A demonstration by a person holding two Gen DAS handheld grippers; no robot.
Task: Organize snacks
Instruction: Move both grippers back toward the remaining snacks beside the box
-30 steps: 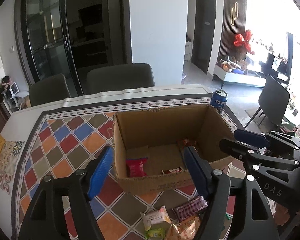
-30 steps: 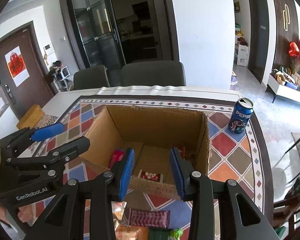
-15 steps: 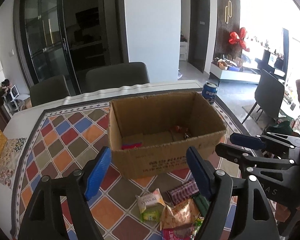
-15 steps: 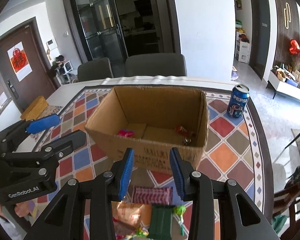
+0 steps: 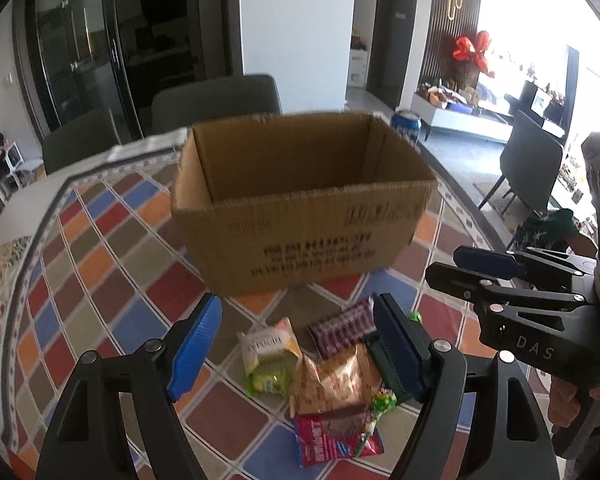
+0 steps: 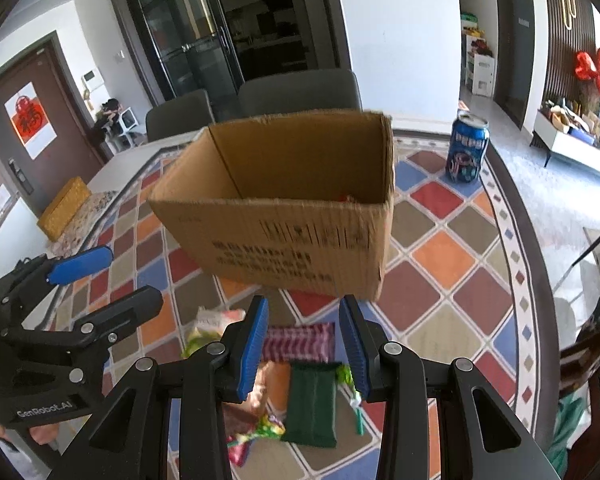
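**Open carton on patterned table, snack packets in front of it**

Surface: table (image 5: 112,248) covered by a cloth of coloured diamond tiles (red, blue, orange, olive, brown) with a dark border and a band of small diamonds. Landmark: open brown cardboard box (image 5: 300,204), upright, printed text on its near wall; image slightly motion-blurred.

Snacks lie in a loose pile on the cloth just in front of the box: maroon striped wrapper (image 5: 342,328) nearest the box, cream-and-green packet (image 5: 269,354) to its left, crinkled orange-brown bag (image 5: 332,380), dark green flat packet (image 6: 312,402), pink-red packet (image 5: 332,440) farthest from the box. Several touch or overlap. A trace of red shows inside the box near its right wall; item not identifiable.

Blue Pepsi can (image 6: 468,150) stands behind and to the right of the box, apart from it. Yellow woven box (image 6: 64,208) sits far left of the box, at the table's edge.

Left claw (image 5: 296,352): blue pads spread wide, holding nothing, above the pile. Right claw (image 6: 304,350): pads parted more narrowly, nothing between them, over the maroon wrapper and green packet.

Room: two dark grey chairs (image 5: 216,98) behind the box, black-framed glass doors (image 6: 188,36), white wall, brown door with red paper emblem (image 6: 30,120), red bow decoration (image 5: 470,50) on dark slatted panelling.
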